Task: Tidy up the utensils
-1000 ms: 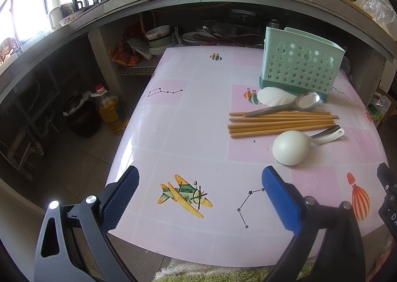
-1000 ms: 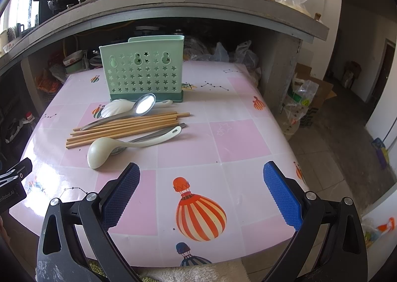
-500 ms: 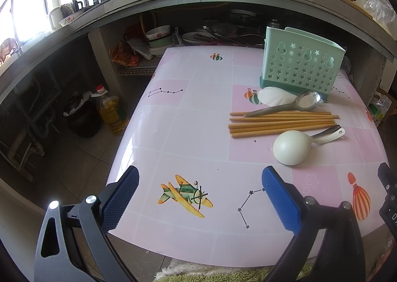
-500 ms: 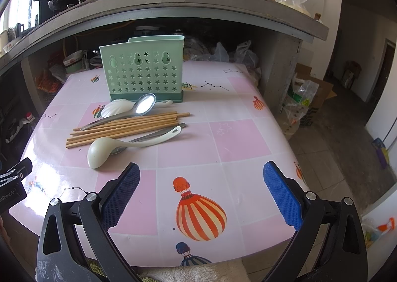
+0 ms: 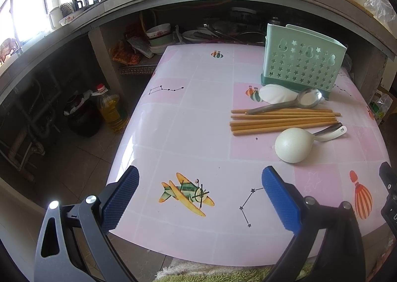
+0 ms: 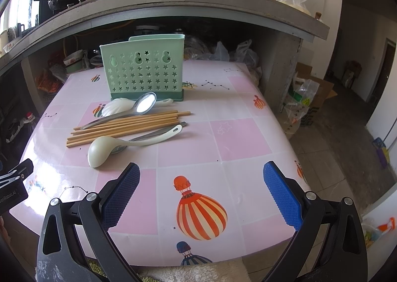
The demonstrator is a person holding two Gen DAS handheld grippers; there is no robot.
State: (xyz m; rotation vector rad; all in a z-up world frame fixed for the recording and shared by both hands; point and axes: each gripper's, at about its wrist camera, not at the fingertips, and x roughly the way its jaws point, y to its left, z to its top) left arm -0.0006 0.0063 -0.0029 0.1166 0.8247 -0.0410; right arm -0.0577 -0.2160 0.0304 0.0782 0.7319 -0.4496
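Observation:
A mint-green utensil holder (image 5: 302,58) (image 6: 144,71) with star holes stands upright at the back of the pink table. In front of it lie a white scoop (image 5: 275,93) (image 6: 116,107), a metal spoon (image 5: 307,97) (image 6: 145,104), several wooden chopsticks (image 5: 282,120) (image 6: 124,126) and a cream ladle (image 5: 294,148) (image 6: 99,150) whose handle covers a second metal spoon (image 6: 158,133). My left gripper (image 5: 199,186) hangs open over the table's near left edge. My right gripper (image 6: 201,186) hangs open over the near right part, with nothing between its fingers.
The pink patterned table (image 5: 193,108) (image 6: 243,133) ends close below both grippers. A concrete shelf (image 6: 173,6) with pots overhangs the back. An oil bottle (image 5: 111,108) and a dark pot stand on the floor at the left. Bags and a box (image 6: 307,98) lie at the right.

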